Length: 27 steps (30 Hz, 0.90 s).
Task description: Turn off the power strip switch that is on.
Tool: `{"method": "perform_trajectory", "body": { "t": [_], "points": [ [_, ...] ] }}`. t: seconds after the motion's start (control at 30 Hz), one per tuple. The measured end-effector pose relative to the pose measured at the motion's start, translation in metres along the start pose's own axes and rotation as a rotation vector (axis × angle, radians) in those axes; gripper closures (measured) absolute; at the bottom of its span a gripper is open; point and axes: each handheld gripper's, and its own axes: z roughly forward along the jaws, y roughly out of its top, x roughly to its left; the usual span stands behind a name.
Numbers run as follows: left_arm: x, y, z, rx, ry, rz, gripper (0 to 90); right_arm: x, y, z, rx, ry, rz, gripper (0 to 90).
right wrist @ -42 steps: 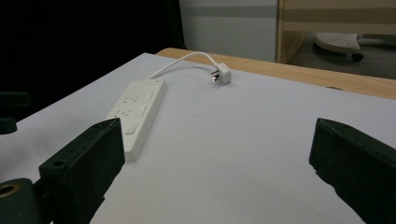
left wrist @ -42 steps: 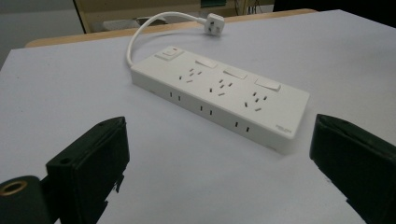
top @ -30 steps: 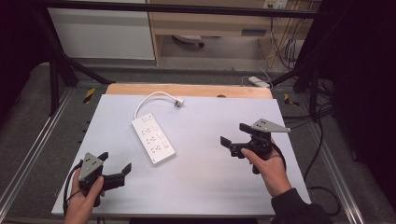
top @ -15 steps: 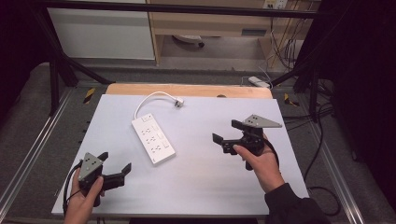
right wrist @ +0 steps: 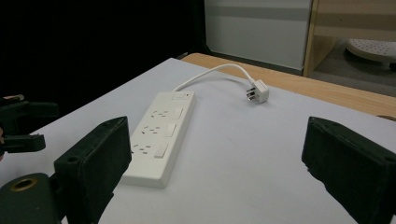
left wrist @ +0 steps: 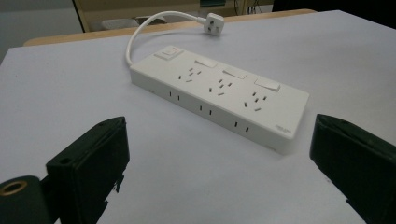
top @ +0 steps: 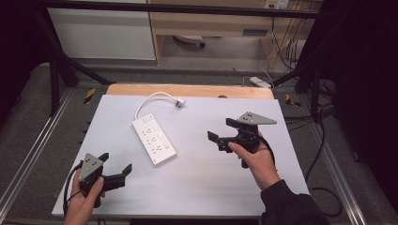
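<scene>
We are reaching our right gripper [top: 220, 131] toward the strip [top: 154, 139] at frame centre. Its fingers have just been closing slightly, yet gape empty; the left gripper [top: 116, 164] is open too. Next we line up over the strip.

Your right hand-held gripper [right wrist: 224, 163] held its two black jaws wide apart, with nothing between them but the pale grey bench [right wrist: 261, 163]; they had just been closing slightly. Ahead and left of centre lay a white plastic three-socket power strip [right wrist: 159, 135], flat on the bench. Its white cable [right wrist: 210, 74] curved to a white plug [right wrist: 257, 91] near the wooden edge. At far left, your other hand-held gripper [right wrist: 21, 126] showed dark.
</scene>
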Motion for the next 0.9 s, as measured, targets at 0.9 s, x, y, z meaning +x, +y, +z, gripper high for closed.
{"method": "perform_trajectory", "body": {
  "t": [0.9],
  "points": [
    [0.000, 0.000, 0.000, 0.002, 0.001, 0.004, 4.6, 0.012, 0.007, 0.020, 0.011, 0.027, -0.039, 4.9]
  ]
}}
